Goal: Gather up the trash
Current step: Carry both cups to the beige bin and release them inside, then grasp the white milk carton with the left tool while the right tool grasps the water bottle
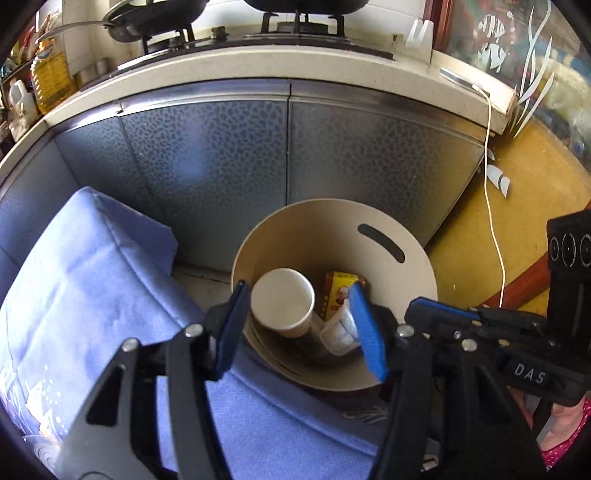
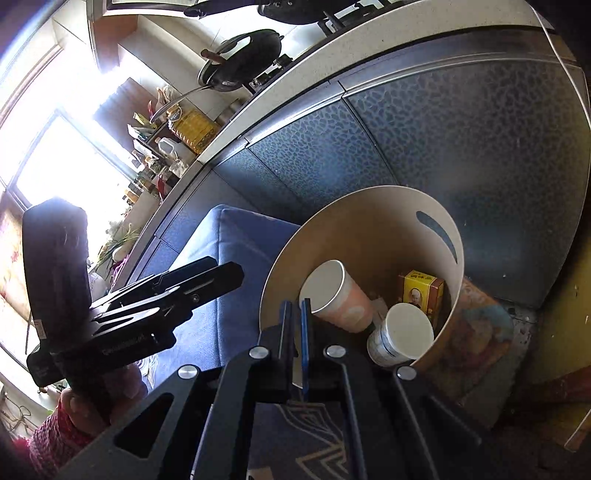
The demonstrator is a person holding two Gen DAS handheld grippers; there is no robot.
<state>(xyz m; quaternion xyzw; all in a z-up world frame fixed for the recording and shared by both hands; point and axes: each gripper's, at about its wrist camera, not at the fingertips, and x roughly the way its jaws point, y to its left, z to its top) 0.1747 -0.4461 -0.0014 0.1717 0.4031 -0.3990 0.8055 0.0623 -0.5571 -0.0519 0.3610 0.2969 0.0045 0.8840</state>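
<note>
A beige round bin [image 1: 369,225] [image 2: 369,214] stands on the floor beside a blue-covered surface [image 1: 85,280]. Inside it lie a paper cup [image 1: 282,301] [image 2: 332,295], a yellow box [image 1: 338,291] [image 2: 421,291], and a second white cup [image 2: 400,338], which shows as a crumpled white item in the left wrist view [image 1: 338,330]. My left gripper [image 1: 301,325] is open and empty, above the bin's mouth; it also shows in the right wrist view [image 2: 166,291]. My right gripper [image 2: 295,317] is shut and empty at the bin's near rim; it also shows in the left wrist view [image 1: 443,314].
Dark patterned cabinet doors [image 1: 288,155] stand behind the bin under a pale counter [image 1: 258,66] with a gas stove [image 1: 299,26] and pan [image 1: 147,22]. A white cable [image 1: 491,192] hangs over the yellow floor [image 1: 528,206]. Oil bottles [image 1: 50,77] stand at left.
</note>
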